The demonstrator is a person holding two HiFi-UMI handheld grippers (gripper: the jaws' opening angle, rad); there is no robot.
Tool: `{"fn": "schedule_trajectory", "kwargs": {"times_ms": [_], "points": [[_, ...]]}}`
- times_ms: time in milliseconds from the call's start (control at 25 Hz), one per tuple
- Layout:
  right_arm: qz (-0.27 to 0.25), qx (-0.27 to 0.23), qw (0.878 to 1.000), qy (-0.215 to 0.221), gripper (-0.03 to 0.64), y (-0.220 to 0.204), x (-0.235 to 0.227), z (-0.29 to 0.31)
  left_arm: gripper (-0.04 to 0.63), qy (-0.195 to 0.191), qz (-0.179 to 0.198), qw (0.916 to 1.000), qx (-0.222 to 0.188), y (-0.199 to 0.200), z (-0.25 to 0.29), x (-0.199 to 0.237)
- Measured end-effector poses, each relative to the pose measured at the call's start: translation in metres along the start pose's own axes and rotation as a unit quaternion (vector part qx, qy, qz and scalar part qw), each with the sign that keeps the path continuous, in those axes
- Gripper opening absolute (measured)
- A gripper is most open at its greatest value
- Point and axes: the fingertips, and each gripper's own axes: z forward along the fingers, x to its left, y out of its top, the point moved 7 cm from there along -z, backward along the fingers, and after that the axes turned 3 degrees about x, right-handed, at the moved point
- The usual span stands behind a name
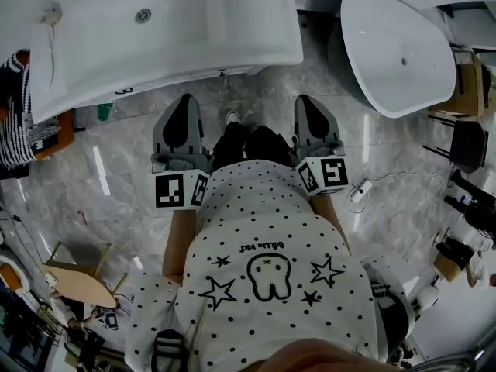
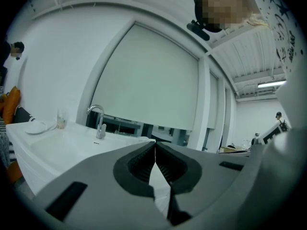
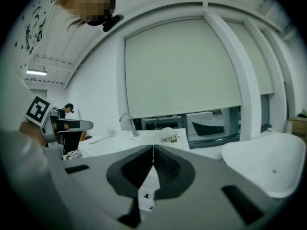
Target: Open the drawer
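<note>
Bathroom showroom or test space, white washbasin (image 1: 155,37) with tap (image 2: 99,120), freestanding tub (image 1: 395,49), grey marble floor (image 1: 116,169)

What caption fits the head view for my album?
A person holds the left gripper and right gripper, jaws shut, before a white washbasin.

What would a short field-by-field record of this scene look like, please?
left gripper: jaws shut, empty, short of the basin
right gripper: jaws shut, empty, level with the left
basin: white, ahead, with tap
bathtub: white, right of the basin
drawer: not discernible under the basin
floor: grey marbled
</note>
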Motion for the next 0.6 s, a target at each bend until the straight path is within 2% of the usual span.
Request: {"fn": "schedule_trajectory", "kwargs": {"times_ms": [320,600], "points": [[-0.006,0.002,1.0,-0.004,0.015,0.005,-0.005,0.008,0.006,-0.007,-0.005,1.0,-0.003,0.002,0.009,0.003],[-0.019,0.009,1.0,0.017,0.015,0.018,-0.015,0.014,0.006,0.011,-0.009,0.9998,-0.011,0.008,0.011,-0.006]]}}
